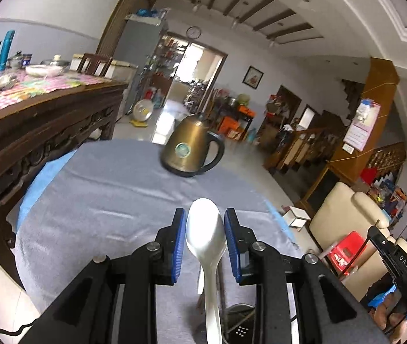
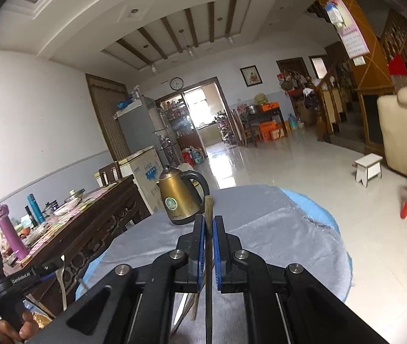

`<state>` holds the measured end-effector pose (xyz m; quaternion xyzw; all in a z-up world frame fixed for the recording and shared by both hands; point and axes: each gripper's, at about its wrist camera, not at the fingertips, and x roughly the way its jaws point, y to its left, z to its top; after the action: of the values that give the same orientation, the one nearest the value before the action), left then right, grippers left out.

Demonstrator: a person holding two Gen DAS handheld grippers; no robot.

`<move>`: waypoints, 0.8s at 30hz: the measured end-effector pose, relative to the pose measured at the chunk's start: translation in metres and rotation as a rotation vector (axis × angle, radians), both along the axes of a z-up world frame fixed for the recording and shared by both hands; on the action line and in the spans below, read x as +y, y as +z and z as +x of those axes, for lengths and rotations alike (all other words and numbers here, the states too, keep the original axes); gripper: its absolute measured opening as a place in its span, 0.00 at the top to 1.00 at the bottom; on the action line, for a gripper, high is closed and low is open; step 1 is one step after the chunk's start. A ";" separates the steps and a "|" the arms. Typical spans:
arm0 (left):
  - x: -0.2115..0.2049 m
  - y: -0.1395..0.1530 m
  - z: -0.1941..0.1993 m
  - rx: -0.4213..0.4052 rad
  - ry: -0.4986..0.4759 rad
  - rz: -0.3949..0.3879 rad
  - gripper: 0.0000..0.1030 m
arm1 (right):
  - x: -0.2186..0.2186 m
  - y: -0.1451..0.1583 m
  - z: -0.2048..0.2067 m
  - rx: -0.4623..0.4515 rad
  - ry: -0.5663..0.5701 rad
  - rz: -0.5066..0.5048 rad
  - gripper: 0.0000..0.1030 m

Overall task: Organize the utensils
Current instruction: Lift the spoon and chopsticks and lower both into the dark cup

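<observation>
While both hands are holding their loads above the round worktop (image 1: 111, 189), the left tool (image 1: 205, 223) is grasping a white spoon (image 1: 206, 235), bowl pointing to twelve o'clock between the blue pads (image 1: 179, 246), handle running back toward six. Whether the pads are pressing the bowl itself or the neck just behind it is hard to tell. The right tool (image 2: 209, 223) is sitting clenched on a thin brown stick-like utensil (image 2: 208, 229), its tip poking out at twelve o'clock past the fingertips; what kind of utensil it is I cannot tell.

Under both tools the grey cloth is lying nearly bare. A brass-coloured kettle (image 1: 189, 149) is standing near the far rim, at about twelve o'clock from the left tool and eleven o'clock from the right one, well apart from both. The cloth's edge is curving away at two to four o'clock, with a blue underlayer showing beyond it, and past that shiny floor is opening wide toward a white stool (image 2: 369, 169) and a cream sofa (image 1: 352, 220).

At nine to ten o'clock a carved wooden sideboard (image 1: 40, 132) is crowding close to the worktop's rim, loaded with bottles and dishes. In the right view the left tool is showing at seven o'clock, a hand (image 2: 17, 329) gripping its handle, the spoon hanging from it.
</observation>
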<state>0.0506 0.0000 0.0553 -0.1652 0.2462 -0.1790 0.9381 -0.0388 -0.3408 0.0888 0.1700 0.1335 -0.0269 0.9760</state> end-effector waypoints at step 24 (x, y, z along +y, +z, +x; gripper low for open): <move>-0.054 -0.015 -0.015 -0.119 -0.043 0.029 0.72 | 0.064 0.033 -0.017 -0.094 0.182 -0.031 0.94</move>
<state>0.0352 -0.0536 0.0402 -0.1355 0.1963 -0.2048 0.9493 -0.0559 -0.2766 0.1216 0.1429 0.1020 0.0678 0.9821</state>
